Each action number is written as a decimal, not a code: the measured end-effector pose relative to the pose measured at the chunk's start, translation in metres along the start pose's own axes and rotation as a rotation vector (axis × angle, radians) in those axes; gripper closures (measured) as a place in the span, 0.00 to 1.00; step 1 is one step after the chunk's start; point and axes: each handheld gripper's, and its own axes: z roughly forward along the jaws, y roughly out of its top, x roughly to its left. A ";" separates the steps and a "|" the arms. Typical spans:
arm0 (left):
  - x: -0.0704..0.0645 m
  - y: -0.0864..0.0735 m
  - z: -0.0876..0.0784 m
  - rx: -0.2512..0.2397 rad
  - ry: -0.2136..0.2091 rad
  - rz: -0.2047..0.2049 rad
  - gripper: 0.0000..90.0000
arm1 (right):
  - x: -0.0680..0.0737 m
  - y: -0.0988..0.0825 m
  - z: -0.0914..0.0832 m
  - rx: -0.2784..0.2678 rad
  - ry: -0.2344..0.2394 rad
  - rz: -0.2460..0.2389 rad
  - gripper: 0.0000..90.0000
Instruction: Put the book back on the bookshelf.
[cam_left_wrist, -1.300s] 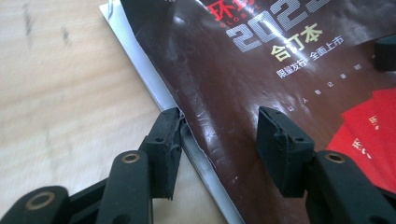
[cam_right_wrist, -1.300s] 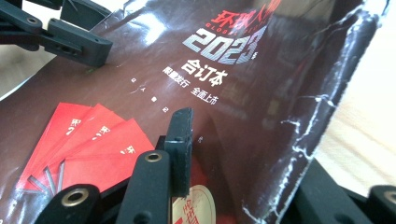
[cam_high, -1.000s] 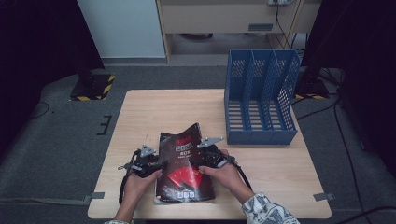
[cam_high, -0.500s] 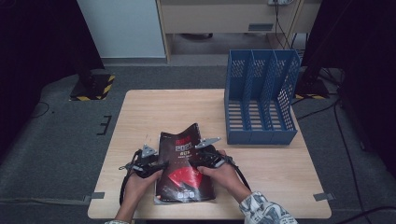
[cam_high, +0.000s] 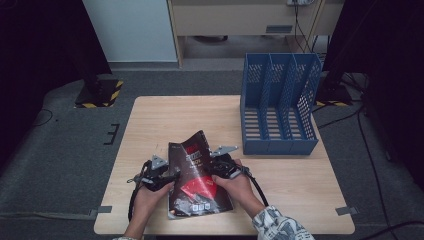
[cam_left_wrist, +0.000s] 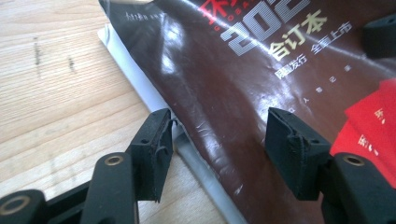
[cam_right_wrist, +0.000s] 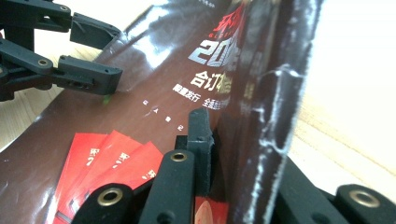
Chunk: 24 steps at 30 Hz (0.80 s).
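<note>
A dark glossy magazine (cam_high: 197, 187) with red shapes on its cover lies near the table's front edge. Its far right corner curls upward. My left gripper (cam_high: 172, 175) is at its left edge. Its jaws have just been opening and now stand apart, astride that edge (cam_left_wrist: 217, 149), with neither pad pressing on the magazine (cam_left_wrist: 243, 84). My right gripper (cam_high: 212, 167) is at the right edge. Its jaws have just been closing and are now shut (cam_right_wrist: 233, 140) on the folded-up side of the magazine (cam_right_wrist: 177, 70). The left gripper (cam_right_wrist: 88, 51) shows open across the cover.
A blue three-slot file rack (cam_high: 280, 105) stands at the back right of the wooden table (cam_high: 175, 120). Black cables trail from both grippers toward the table's front edge. Dark floor surrounds the table.
Both hands and the magazine sit nearly as before. From the high view the jaws' movement is too small to make out.
</note>
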 end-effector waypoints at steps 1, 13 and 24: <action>0.000 0.000 -0.001 0.002 0.004 0.002 0.45 | 0.000 0.000 0.000 -0.002 -0.003 0.002 0.91; -0.011 0.000 -0.003 0.032 -0.031 0.032 0.51 | -0.012 0.002 -0.011 -0.042 -0.064 0.015 0.92; -0.008 -0.003 0.001 0.027 -0.092 -0.018 0.68 | -0.016 0.009 -0.015 -0.006 0.001 0.032 0.86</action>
